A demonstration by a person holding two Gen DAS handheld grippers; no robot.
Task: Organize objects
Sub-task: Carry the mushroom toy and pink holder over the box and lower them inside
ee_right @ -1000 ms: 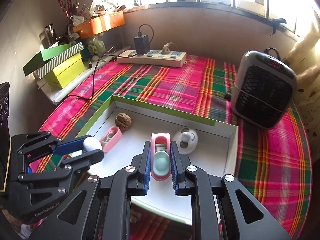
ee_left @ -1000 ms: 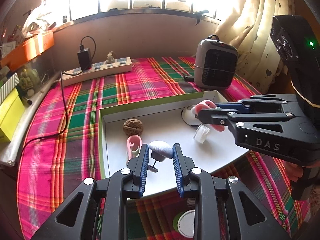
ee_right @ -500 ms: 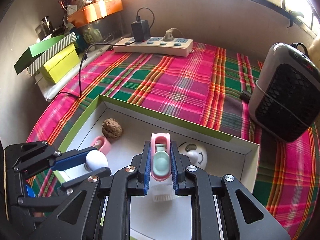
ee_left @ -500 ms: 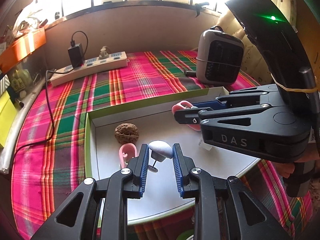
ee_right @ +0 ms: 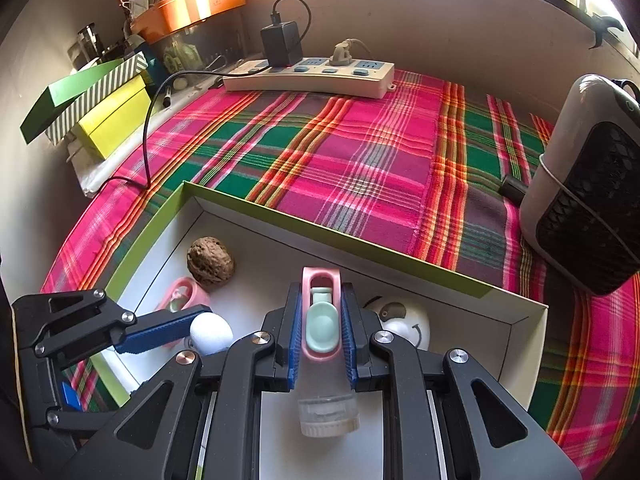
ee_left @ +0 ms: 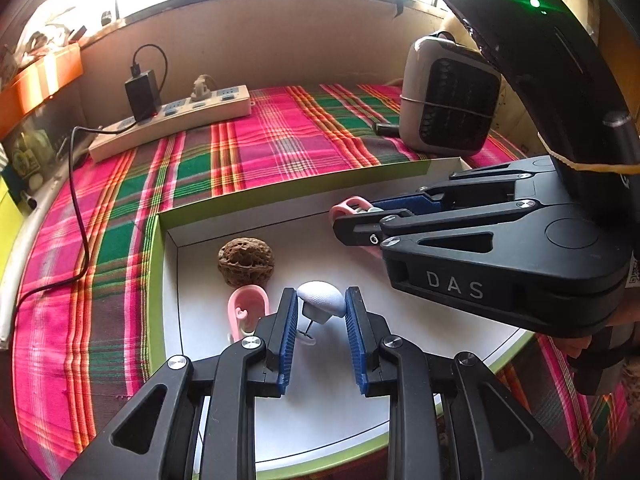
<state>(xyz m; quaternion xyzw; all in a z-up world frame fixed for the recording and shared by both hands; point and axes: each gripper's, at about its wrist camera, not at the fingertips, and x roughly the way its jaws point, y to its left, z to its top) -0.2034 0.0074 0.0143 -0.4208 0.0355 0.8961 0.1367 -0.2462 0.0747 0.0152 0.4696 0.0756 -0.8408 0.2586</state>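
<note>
My left gripper [ee_left: 320,306] is shut on a small white mushroom-shaped piece [ee_left: 322,300] with a thin stem, held over the green-rimmed white box [ee_left: 280,196]. My right gripper [ee_right: 320,300] is shut on a pink holder with a mint green insert [ee_right: 321,318]; a clear capped part [ee_right: 328,414] hangs below it. Both hover inside the box. On the box floor lie a walnut [ee_left: 246,262], a pink toy tub [ee_left: 246,312] and a white round smiley piece [ee_right: 404,322]. The right gripper [ee_left: 360,220] crosses the left wrist view; the left gripper [ee_right: 200,332] shows at lower left.
The box rests on a pink and green plaid cloth [ee_right: 340,168]. A power strip with a black charger [ee_right: 308,76] lies at the back. A grey heater [ee_right: 588,184] stands at the right. Green and yellow boxes [ee_right: 96,108] and an orange tray [ee_right: 192,4] sit at the left.
Both grippers have moved forward and lower over the box, each still holding its piece. The right gripper now covers more of the left wrist view.
</note>
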